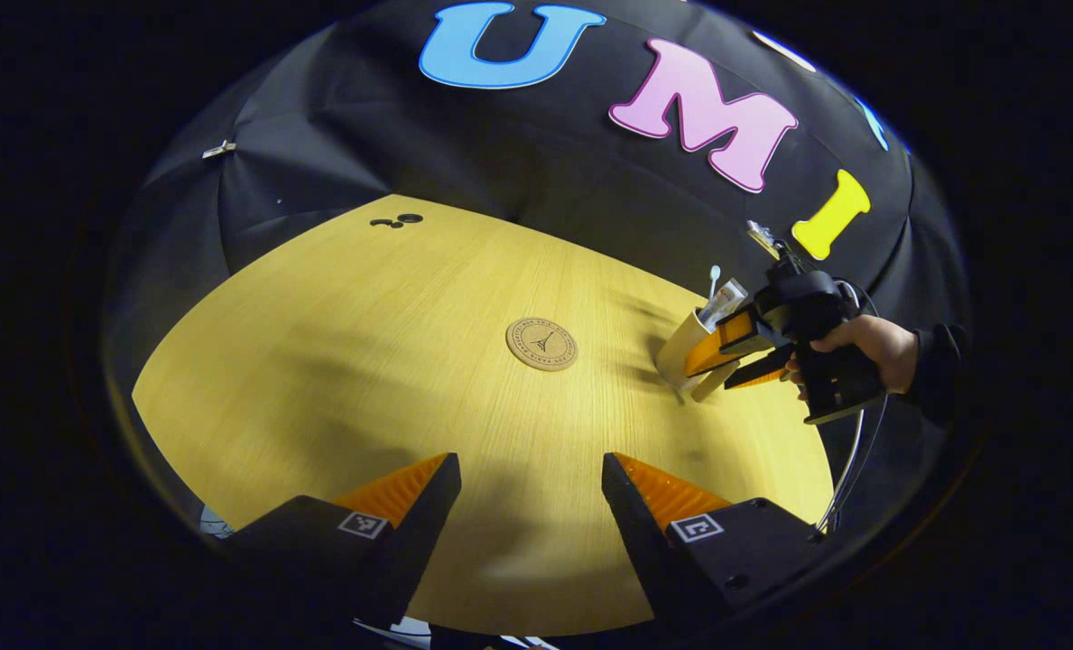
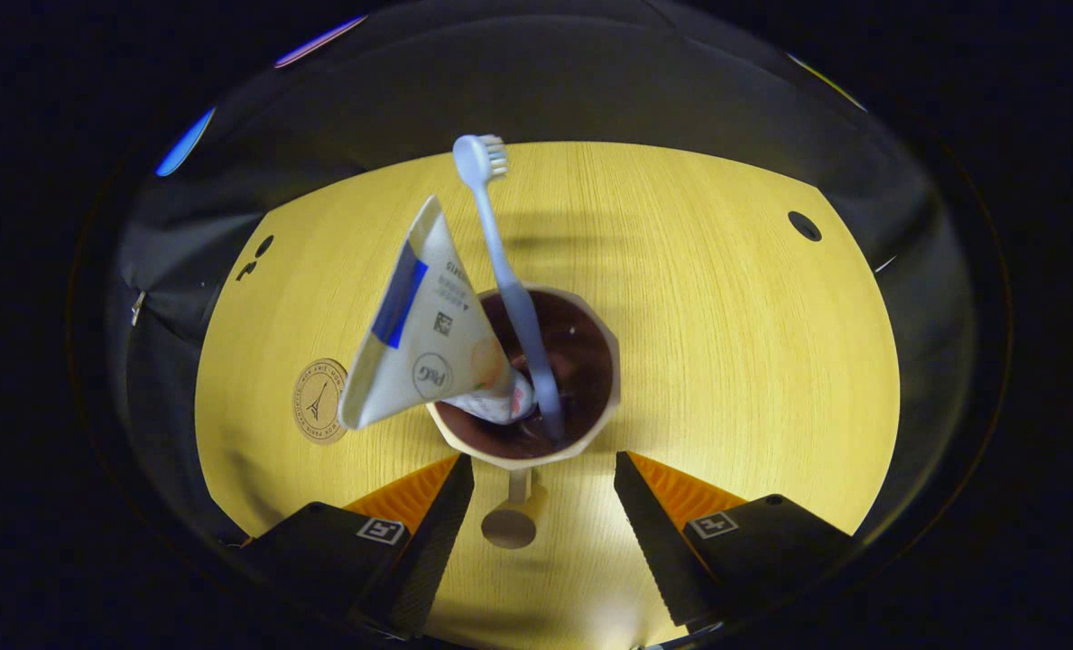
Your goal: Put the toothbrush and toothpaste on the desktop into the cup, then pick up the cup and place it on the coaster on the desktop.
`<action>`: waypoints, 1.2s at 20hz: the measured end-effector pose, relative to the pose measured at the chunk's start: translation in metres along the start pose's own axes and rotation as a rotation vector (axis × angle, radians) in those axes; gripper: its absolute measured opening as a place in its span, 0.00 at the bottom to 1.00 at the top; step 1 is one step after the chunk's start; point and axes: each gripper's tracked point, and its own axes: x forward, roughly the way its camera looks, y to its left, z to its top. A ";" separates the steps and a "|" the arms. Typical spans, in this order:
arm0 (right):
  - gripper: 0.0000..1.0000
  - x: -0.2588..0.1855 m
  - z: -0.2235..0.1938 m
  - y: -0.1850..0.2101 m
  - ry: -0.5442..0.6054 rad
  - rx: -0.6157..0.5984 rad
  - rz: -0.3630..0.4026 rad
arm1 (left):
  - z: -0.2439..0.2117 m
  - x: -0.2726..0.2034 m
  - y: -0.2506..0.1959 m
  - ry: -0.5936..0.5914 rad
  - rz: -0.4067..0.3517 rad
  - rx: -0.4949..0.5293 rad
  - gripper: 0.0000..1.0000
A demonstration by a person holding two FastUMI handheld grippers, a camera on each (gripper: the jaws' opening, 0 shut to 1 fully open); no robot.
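Note:
A beige cup point(image 2: 590, 424) with a dark inside holds a pale toothbrush point(image 2: 500, 244), head up, and a white toothpaste tube point(image 2: 419, 343) leaning left. In the left gripper view the cup point(image 1: 676, 352) sits right of centre and looks tilted. My right gripper point(image 2: 543, 469) is open; its fingers lie wide apart on either side of the cup's handle point(image 2: 511, 524), tips near the rim. From farther off, the right gripper point(image 1: 707, 379) reaches the cup from the right. A round cork coaster point(image 1: 541, 344) lies bare to the cup's left, also the coaster point(image 2: 319, 401). My left gripper point(image 1: 529, 465) hovers open over the near table.
The wooden table point(image 1: 365, 361) has small dark holes at the far left point(image 1: 396, 220) and at the back right point(image 2: 805, 226). A hand point(image 1: 861, 348) in a dark sleeve holds the right gripper, with a cable point(image 1: 852, 469) hanging beneath. Black cloth walls surround the table.

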 end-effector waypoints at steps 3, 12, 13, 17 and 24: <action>0.90 0.008 0.001 0.003 0.026 -0.010 -0.007 | -0.005 -0.001 -0.001 0.013 -0.007 0.016 0.98; 0.47 0.015 -0.003 0.000 0.074 -0.025 -0.029 | -0.022 -0.006 -0.009 0.053 -0.020 0.036 0.98; 0.33 0.018 -0.004 0.000 0.076 -0.038 -0.032 | -0.025 -0.009 -0.010 0.056 -0.023 0.036 0.98; 0.30 0.016 -0.008 -0.001 0.088 -0.093 -0.035 | -0.028 -0.009 -0.008 0.078 -0.033 0.050 0.98; 0.28 0.009 -0.006 0.005 0.053 -0.142 -0.047 | -0.021 -0.009 0.002 0.076 -0.042 0.035 0.98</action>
